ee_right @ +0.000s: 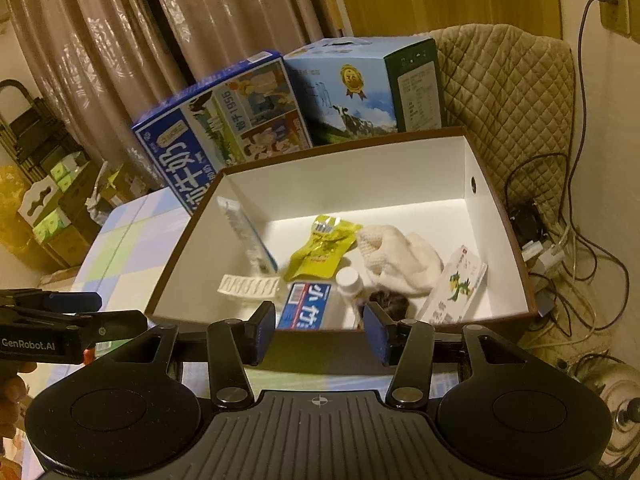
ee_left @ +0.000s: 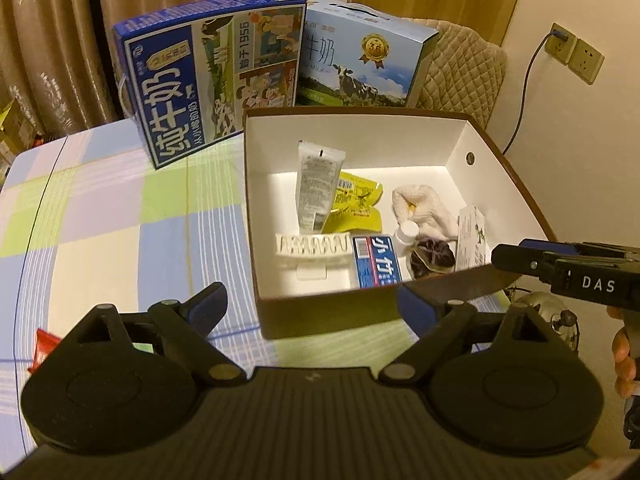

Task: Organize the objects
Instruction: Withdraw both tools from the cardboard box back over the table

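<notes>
My left gripper [ee_left: 312, 308] hovers with its jaws spread wide and nothing between them, just short of the near wall of the box [ee_left: 320, 312], which sits on the checked tablecloth [ee_left: 120, 216]. My right gripper [ee_right: 320, 332] is also parted, less widely, and holds nothing; it hangs at the box's near edge, and in the left view it reaches in from the right beside the box's near right corner. Inside the box, a tube [ee_left: 318, 186] leans against the left wall, with a yellow packet [ee_left: 354, 206] just beside it. A white comb-like clip [ee_left: 312, 248] lies near the front left, and a blue carton [ee_left: 376, 266] lies next to it against the front wall. A small white bottle [ee_left: 407, 234] stands by the carton, touching a dark round thing [ee_left: 434, 258] that I cannot identify. A cream cloth [ee_left: 420, 210] is bunched behind them, and a white carton [ee_right: 456, 286] with a green figure leans on the right wall. Behind the box stand two milk cases, a dark blue one [ee_left: 208, 76] tipped on end and a pale blue one [ee_left: 364, 60] beside it. A red wrapper [ee_left: 44, 350] lies at the tablecloth's left edge.
</notes>
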Available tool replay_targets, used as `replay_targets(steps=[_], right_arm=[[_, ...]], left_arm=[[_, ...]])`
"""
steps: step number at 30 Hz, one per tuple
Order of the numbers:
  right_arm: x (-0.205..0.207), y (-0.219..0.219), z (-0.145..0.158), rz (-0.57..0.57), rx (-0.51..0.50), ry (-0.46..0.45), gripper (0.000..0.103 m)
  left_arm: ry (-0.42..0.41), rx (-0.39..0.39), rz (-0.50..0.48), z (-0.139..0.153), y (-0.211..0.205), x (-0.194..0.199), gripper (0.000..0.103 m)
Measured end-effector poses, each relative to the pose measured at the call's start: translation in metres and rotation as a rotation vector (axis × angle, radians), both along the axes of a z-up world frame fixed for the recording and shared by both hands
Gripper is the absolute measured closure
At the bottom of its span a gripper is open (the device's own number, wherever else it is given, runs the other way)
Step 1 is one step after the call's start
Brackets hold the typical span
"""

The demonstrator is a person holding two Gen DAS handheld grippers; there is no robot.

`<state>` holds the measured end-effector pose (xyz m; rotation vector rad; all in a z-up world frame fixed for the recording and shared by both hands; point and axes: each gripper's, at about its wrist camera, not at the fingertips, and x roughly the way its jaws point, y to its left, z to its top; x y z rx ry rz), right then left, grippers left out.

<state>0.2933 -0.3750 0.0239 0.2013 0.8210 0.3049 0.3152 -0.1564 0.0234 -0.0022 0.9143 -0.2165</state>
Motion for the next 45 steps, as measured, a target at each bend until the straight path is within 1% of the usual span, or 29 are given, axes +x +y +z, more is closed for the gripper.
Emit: replay_targets(steps=[5, 9, 15, 22, 32, 45], right_arm=[[-0.018, 0.008, 0.004, 0.009, -0.003, -0.003, 0.056], [-0.030, 0.017, 0.005, 0.019, -0.007, 0.000, 0.056], [-0.049, 0.040, 0.001, 0.055, -0.009, 0.017, 0.056], [-0.067, 0.075, -0.006, 0.112, -0.012, 0.043, 0.055], [-0.081, 0.128, -0.019, 0.183, -0.024, 0.076, 0.055], [-0.092, 0.196, -0.036, 0.263, -0.036, 0.108, 0.055]], left_arm=[[0.003, -0.008, 0.010, 0.002, 0.009, -0.018, 0.013], [0.003, -0.009, 0.022, 0.003, 0.019, -0.032, 0.010], [0.018, -0.011, 0.046, 0.001, 0.039, -0.055, 0.010], [0.042, -0.010, 0.080, -0.005, 0.067, -0.079, 0.009], [0.079, -0.020, 0.142, -0.013, 0.116, -0.109, 0.009], [0.106, -0.013, 0.219, -0.024, 0.178, -0.128, 0.009]])
